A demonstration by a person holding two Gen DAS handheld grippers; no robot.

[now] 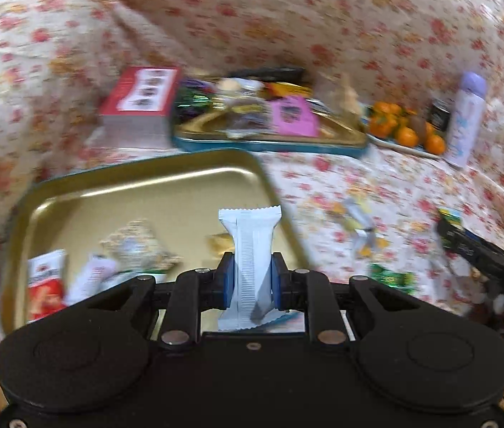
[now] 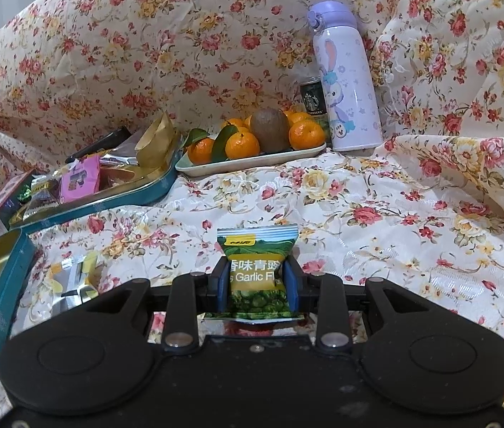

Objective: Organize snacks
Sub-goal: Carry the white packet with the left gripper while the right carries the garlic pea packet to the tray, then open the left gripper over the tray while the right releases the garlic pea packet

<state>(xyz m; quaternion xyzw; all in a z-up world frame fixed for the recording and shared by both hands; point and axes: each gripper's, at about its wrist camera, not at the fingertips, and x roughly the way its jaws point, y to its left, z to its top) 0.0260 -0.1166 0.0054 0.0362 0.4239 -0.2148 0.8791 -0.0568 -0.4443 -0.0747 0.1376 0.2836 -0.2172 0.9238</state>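
Left gripper (image 1: 251,280) is clamped on a white bar wrapper (image 1: 251,249) above a gold tray (image 1: 145,192) holding a few packets. Right gripper (image 2: 258,281) pinches a green pea packet (image 2: 256,274) reading "Garlic"; beyond it a plate (image 2: 252,159) of tangerines, a Starbucks can (image 2: 312,98)

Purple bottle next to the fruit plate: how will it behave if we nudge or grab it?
The purple bottle is tall and narrow and stands upright on rumpled cloth, so a high nudge would probably tip it. Its round body would then likely roll. The glossy, smooth wall may slip in the jaws.
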